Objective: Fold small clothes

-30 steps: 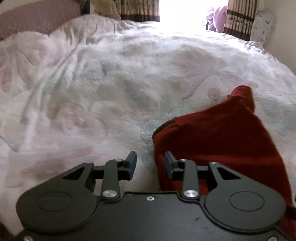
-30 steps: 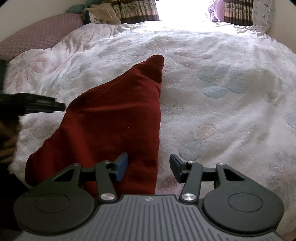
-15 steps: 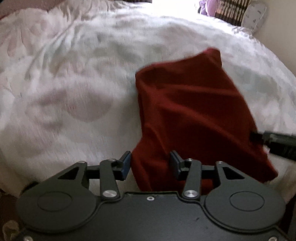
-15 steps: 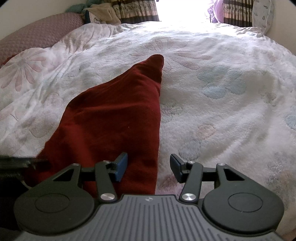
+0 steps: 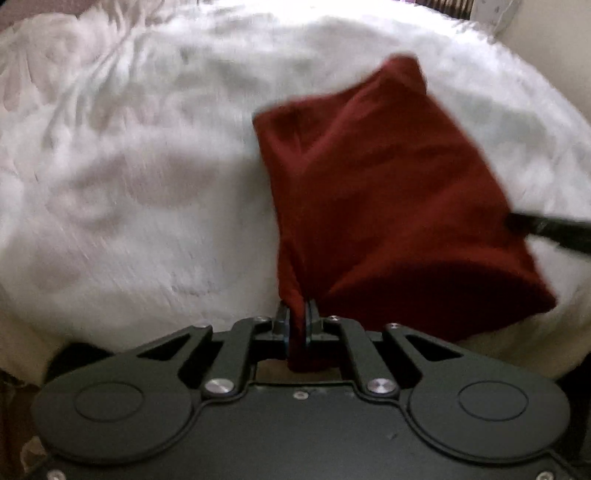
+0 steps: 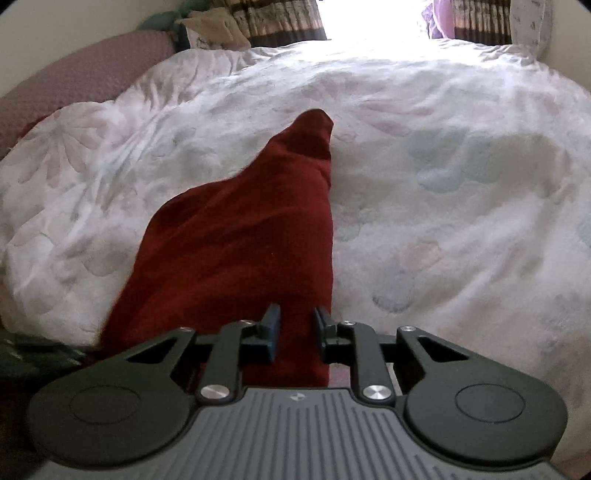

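Observation:
A dark red garment (image 5: 388, 192) lies on the white flowered bedspread (image 5: 129, 184) near the bed's front edge. My left gripper (image 5: 296, 314) is shut on its near left corner, and the cloth bunches between the pads. In the right wrist view the same garment (image 6: 240, 251) stretches away to a pointed far end. My right gripper (image 6: 296, 321) straddles its near right edge, fingers narrowed to a small gap with cloth lying between them but not pinched. The left wrist view shows the other gripper's dark tip (image 5: 546, 229) at the garment's right side.
The bedspread (image 6: 443, 184) fills both views. A mauve pillow (image 6: 85, 77) lies at the far left, with more cushions and striped curtains (image 6: 284, 18) behind it under a bright window. The bed's front edge runs just below both grippers.
My left gripper pulled back to the garment's near corner and shut on it. My right gripper's fingers narrowed around the near right edge. The garment hardly shifted.

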Motion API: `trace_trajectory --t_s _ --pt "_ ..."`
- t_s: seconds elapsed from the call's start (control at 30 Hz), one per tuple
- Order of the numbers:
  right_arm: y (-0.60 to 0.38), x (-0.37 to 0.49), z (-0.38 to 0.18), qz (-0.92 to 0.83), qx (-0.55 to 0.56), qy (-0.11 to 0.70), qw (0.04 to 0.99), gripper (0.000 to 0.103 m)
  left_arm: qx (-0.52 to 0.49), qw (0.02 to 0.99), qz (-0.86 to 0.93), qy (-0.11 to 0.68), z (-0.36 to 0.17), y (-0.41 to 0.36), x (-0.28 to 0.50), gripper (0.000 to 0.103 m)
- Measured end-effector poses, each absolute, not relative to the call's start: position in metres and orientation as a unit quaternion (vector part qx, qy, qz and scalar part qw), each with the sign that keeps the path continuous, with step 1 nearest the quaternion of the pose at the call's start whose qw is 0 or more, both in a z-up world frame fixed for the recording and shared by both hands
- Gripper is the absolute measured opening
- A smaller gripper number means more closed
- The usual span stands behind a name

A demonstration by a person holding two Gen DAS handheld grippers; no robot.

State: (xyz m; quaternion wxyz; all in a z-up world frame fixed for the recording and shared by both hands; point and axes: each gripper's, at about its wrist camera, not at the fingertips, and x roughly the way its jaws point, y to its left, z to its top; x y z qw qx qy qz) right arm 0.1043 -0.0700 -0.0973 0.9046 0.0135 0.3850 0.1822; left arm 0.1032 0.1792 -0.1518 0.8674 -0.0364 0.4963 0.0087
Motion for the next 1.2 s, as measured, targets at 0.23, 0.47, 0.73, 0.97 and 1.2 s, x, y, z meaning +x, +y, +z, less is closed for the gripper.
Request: trace_trajectory --t_s 0.23,0.47,0.73,0.97,1.2 --pt "-0.057 0.09 -0.073 0.218 0.0 0.354 0.909 0.026 -0.007 0.897 0.034 0.44 -0.102 0.172 0.09 0.025" --pt "-0.031 0.084 -0.081 0.237 -0.029 0.37 0.898 0.026 -0.03 0.912 -0.022 0.408 -0.094 0.156 0.089 0.025" --pt "-0.03 0.079 -0.111 0.22 -0.051 0.423 0.877 0.025 0.012 0.877 -0.027 0.48 -0.142 0.143 0.082 0.029" --pt "-0.055 0.051 -0.102 0.251 -0.047 0.423 0.869 0.044 -0.002 0.871 -0.06 0.487 -0.12 0.164 0.057 0.045" --pt "-0.086 0.083 -0.082 0.202 0.021 0.387 0.9 0.08 -0.068 0.887 -0.002 0.457 -0.1 0.204 0.094 0.058"
